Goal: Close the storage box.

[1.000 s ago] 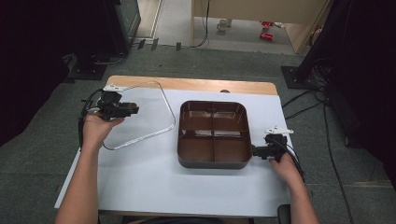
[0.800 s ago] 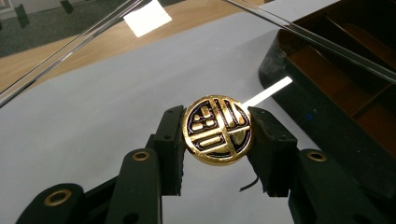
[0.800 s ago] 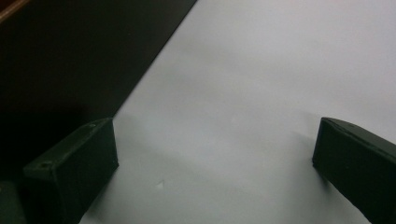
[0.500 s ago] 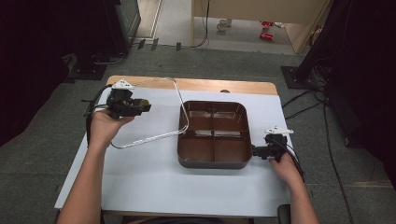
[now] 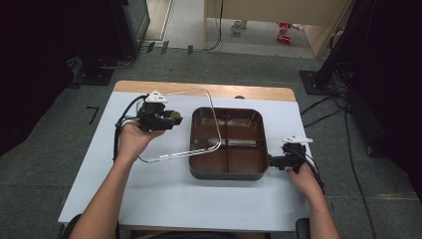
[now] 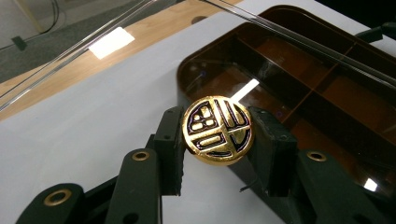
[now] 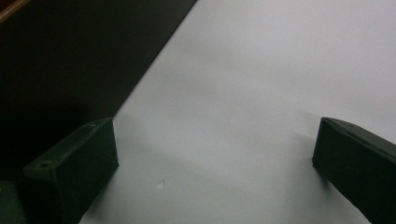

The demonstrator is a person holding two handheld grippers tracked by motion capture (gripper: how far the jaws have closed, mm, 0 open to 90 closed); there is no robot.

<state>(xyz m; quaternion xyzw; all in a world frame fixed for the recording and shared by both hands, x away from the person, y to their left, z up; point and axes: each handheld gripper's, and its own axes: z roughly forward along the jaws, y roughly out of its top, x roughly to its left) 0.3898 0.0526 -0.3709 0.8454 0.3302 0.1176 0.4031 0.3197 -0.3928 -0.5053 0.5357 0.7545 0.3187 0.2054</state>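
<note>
Jaws of the left gripper (image 6: pixel 217 140) are clamping the gold knob (image 6: pixel 217 130) of a clear lid (image 5: pixel 191 124) — holding it tilted, half over the brown divided tray (image 5: pixel 228 172). Lid is looking stiff, light and probably slippery, so the knob is the sound grip. Right gripper (image 5: pixel 272 162) is resting open, touching the tray's corner, on the table (image 5: pixel 149 199).

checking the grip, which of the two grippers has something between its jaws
The left gripper: its jaws are shut on the gold round knob of the clear lid, held over the brown tray. The right gripper stands open over bare tabletop beside the tray.
</note>
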